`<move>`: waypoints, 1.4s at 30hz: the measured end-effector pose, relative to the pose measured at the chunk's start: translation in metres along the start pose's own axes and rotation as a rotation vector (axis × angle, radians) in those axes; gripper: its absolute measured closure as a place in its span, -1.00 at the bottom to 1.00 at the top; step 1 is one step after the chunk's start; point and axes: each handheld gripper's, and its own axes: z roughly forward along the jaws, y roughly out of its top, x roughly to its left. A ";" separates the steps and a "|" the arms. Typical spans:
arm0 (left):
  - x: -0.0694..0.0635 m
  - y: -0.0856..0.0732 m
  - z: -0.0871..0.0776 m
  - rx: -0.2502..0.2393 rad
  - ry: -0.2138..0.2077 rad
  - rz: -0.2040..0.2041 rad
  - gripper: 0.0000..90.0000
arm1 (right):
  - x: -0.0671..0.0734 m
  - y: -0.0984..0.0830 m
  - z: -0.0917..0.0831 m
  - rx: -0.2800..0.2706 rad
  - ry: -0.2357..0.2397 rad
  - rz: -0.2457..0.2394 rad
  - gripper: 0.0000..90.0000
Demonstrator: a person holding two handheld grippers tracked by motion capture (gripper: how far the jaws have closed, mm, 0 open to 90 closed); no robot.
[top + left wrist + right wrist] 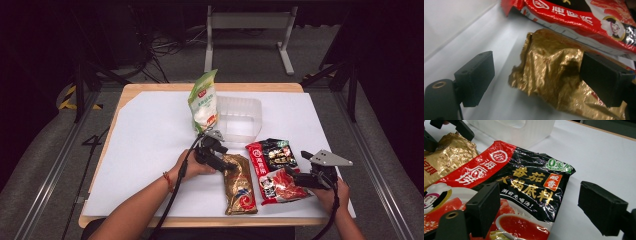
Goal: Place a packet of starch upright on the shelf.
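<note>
- Jaws stand apart on both grippers: the left gripper (223, 161) straddles the far end of the gold packet (554, 72), near the table's front edge.
- Lower further, then close squarely on the crumpled foil.
- Right gripper (549, 210) hovers over the red packet (506, 187); keep it clear.

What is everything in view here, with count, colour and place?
gold packet: 1, gold foil with red print, lying near the front edge, its crumpled top end between the left gripper's open jaws
red-and-black packet: 1, red, black and white, lying flat just right of the gold packet
green-and-white bag: 1, standing upright at the table's middle, left of the tub
plastic tub: 1, clear, behind the packets
table: 1, white sheet over a wooden top
left gripper: 1, black, open, at the gold packet's top
right gripper: 1, black, open, at the red-and-black packet's right edge
</note>
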 end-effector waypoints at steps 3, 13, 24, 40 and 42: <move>0.000 0.001 0.005 0.002 -0.013 -0.009 -0.70 | 0.000 0.000 0.000 -0.001 0.001 0.001 -0.59; -0.004 -0.001 0.004 0.019 -0.059 0.006 -0.25 | 0.001 0.000 0.001 0.005 0.007 -0.003 -0.60; -0.009 -0.006 -0.002 -0.058 0.008 0.036 0.82 | 0.000 0.001 0.001 0.001 0.001 -0.002 -0.60; -0.023 0.001 -0.027 -0.198 0.048 0.085 0.94 | -0.003 0.001 -0.001 -0.011 -0.013 0.014 -0.60; -0.025 0.002 -0.034 -0.225 0.055 0.083 0.94 | -0.004 0.001 -0.002 -0.013 -0.019 0.018 -0.60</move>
